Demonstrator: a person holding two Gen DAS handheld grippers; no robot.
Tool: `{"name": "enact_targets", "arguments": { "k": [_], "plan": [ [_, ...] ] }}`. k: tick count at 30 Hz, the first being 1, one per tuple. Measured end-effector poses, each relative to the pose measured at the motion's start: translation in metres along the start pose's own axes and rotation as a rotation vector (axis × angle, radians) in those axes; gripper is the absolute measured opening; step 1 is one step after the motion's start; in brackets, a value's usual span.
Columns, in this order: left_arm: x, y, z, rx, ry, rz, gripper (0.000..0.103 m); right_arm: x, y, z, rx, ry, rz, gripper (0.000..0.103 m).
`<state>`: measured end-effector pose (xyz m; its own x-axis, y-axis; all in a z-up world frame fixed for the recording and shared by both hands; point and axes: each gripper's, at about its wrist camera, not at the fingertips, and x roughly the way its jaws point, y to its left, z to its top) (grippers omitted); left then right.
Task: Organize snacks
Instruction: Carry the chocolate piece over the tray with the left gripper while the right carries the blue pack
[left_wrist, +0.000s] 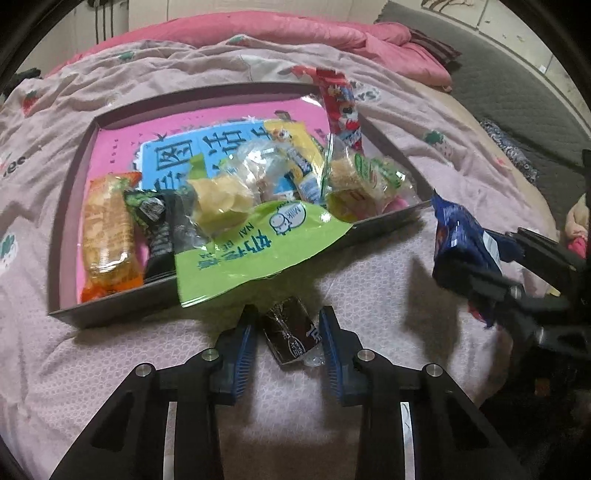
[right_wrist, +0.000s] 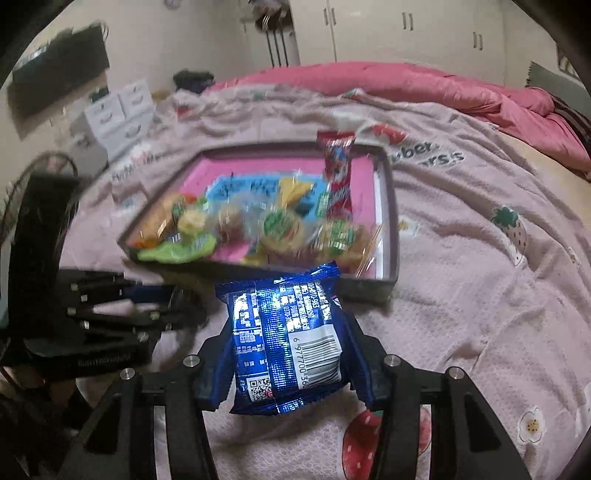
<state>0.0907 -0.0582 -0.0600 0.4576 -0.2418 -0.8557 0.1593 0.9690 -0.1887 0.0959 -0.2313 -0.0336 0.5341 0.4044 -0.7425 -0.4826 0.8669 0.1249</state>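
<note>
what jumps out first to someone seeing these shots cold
The shiny blue snack packet clamped in the right gripper fills the right wrist view. Beyond it, a shallow tray on the pink bedspread is heaped with bright snacks, a green bag hanging over its near edge. The left gripper straddles a small dark packet.
</note>
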Motion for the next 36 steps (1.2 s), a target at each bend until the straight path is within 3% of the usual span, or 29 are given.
{"name": "enact_targets", "arguments": {
  "k": [7, 16, 25, 36],
  "plan": [
    [-0.037, 0.015, 0.011, -0.048, -0.081, -0.021, 0.035, -0.012, -0.007, 0.011, 0.034, -0.083, 0.02, 0.052],
    [-0.066, 0.058, 0.028, -0.157, -0.182, 0.022, 0.035, -0.012, -0.009, 0.021, 0.031, -0.141, 0.021, 0.052],
    [-0.065, 0.081, 0.038, -0.179, -0.216, 0.08, 0.035, -0.002, -0.01, 0.037, 0.026, -0.168, 0.018, 0.052],
    [-0.047, 0.081, 0.038, -0.15, -0.184, 0.124, 0.035, 0.016, -0.013, 0.047, 0.026, -0.167, 0.0, 0.052]
  ]
}}
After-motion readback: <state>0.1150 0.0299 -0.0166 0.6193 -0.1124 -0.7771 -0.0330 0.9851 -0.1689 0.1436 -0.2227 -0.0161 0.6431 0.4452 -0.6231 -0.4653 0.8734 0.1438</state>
